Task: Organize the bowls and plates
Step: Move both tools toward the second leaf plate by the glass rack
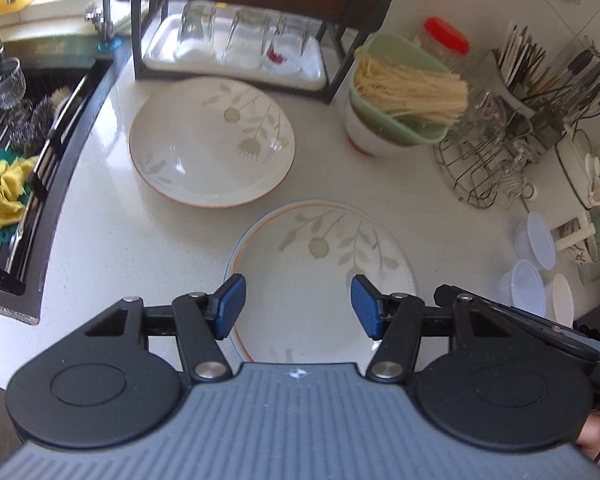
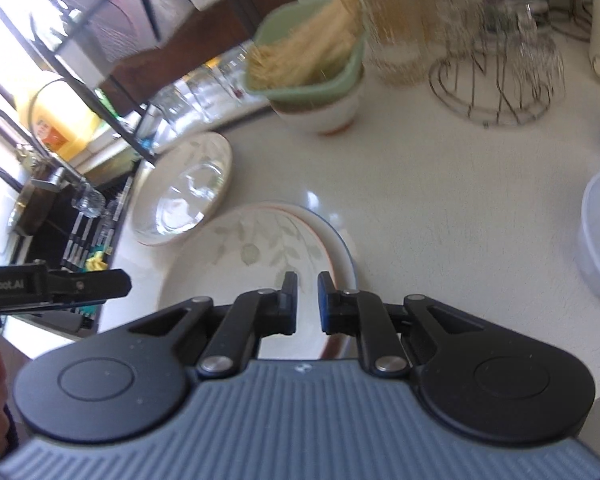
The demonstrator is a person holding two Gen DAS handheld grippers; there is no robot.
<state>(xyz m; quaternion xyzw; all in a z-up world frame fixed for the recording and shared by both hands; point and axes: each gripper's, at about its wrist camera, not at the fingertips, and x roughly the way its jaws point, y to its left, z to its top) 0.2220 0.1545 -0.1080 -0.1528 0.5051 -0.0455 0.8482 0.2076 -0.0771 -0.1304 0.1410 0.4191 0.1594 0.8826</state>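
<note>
so the left gripper [image 1: 298, 306] is hanging wide open over the near plate [image 1: 320, 248], not touching anything as far as I can see. That plate is sitting on the white counter [image 1: 100, 240] with what's looking like another plate's blue rim poking out underneath it, so probably a stack of two. The far plate [image 1: 212, 140] is lying a bit further back, just in front of the rack [image 1: 236, 76] with the upside-down glasses [image 1: 246, 36].

The right gripper [image 2: 307, 304] is coming in at the near plate's [image 2: 252, 256] right rim with its fingers nearly together, a small gap showing between them. Can't tell if it's actually pinching the rim or just hovering there.

Off to the right a white bowl [image 1: 364, 132] is holding a green basket [image 1: 400, 92] full of noodles [image 1: 412, 88]. The sink [image 1: 16, 128] is on the left
</note>
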